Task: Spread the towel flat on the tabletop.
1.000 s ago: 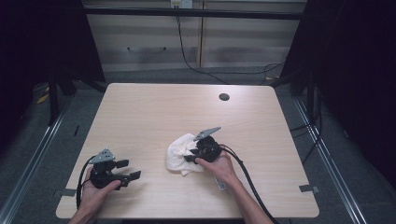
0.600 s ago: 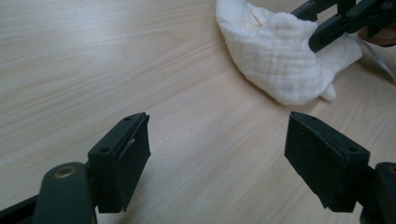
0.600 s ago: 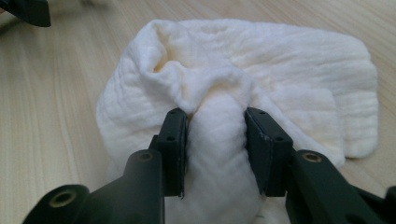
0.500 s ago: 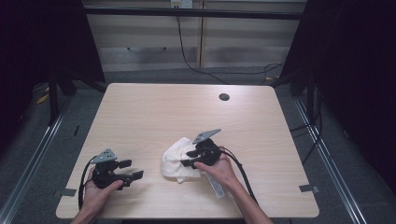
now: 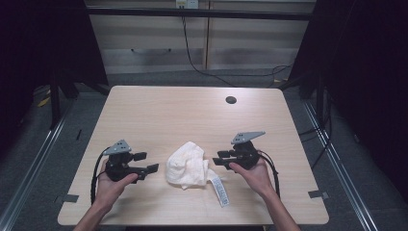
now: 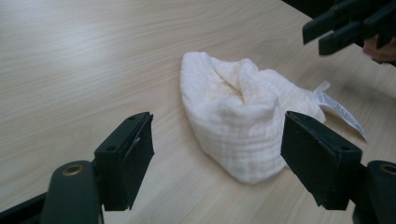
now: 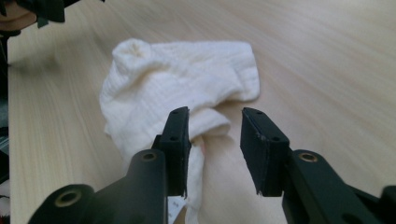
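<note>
A crumpled white cloth (image 5: 186,166) with a printed label (image 5: 219,189) lies on the wooden table (image 5: 159,110), near its front edge. My left gripper (image 5: 148,162) is just left of the cloth and points at it. In the left gripper view the cloth (image 6: 243,121) lies ahead of the wide open jaws (image 6: 219,128), which have just been closing a little with nothing between them. My right gripper (image 5: 217,158) hovers just right of the cloth. Its jaws (image 7: 215,119) have just been closing, are still apart and hold nothing, with the cloth (image 7: 177,88) beyond them.
A small dark round hole (image 5: 231,100) sits in the table's far right part. Cables (image 5: 272,166) trail from both grippers toward the person. Metal rails (image 5: 38,159) run along the floor on both sides of the table.
My right gripper has drawn back to the right, off the cloth, and the label now shows. The left gripper has moved right and a little up, closer to the cloth.
</note>
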A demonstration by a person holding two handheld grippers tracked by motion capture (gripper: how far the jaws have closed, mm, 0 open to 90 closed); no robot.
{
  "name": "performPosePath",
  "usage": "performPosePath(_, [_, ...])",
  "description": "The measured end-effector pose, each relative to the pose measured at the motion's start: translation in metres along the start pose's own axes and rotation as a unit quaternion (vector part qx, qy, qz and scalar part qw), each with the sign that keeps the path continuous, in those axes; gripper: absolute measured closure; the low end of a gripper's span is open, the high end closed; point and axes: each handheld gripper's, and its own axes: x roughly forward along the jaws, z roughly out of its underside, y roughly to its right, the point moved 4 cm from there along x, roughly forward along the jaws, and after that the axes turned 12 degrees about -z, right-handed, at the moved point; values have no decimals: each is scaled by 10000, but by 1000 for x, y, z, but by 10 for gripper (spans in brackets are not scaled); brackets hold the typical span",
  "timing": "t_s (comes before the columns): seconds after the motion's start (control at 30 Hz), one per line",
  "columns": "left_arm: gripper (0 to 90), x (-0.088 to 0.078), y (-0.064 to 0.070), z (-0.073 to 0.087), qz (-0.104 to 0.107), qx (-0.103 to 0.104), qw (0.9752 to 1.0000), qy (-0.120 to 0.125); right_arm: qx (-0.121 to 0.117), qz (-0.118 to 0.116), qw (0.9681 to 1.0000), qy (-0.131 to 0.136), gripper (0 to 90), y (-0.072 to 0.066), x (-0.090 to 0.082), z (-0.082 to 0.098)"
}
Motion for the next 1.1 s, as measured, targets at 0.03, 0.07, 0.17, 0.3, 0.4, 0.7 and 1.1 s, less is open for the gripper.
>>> performPosePath(0.03, [270,4,2,0,54,-19,10000,3,8,-11,10000,-18,644,1,3,5])
performPosePath(0.07, [271,8,6,1,88,-10,10000,-28,35,-35,10000,-83,644,2,6,8])
performPosePath(0.17, [285,15,12,5,184,78,9998,-96,28,-126,9999,-42,633,2,13,7])
performPosePath(0.3, [292,23,20,6,207,277,9992,-179,-14,-161,9998,-105,612,4,23,0])
performPosePath(0.4, [293,28,24,0,249,419,9986,-205,0,-205,9997,-125,593,7,30,-2])
performPosePath(0.7, [361,47,39,-2,418,564,9973,-233,34,-358,9989,-316,574,15,51,4])
performPosePath(1.1, [743,58,44,10,446,726,9951,-496,80,-415,9982,-435,609,16,56,13])
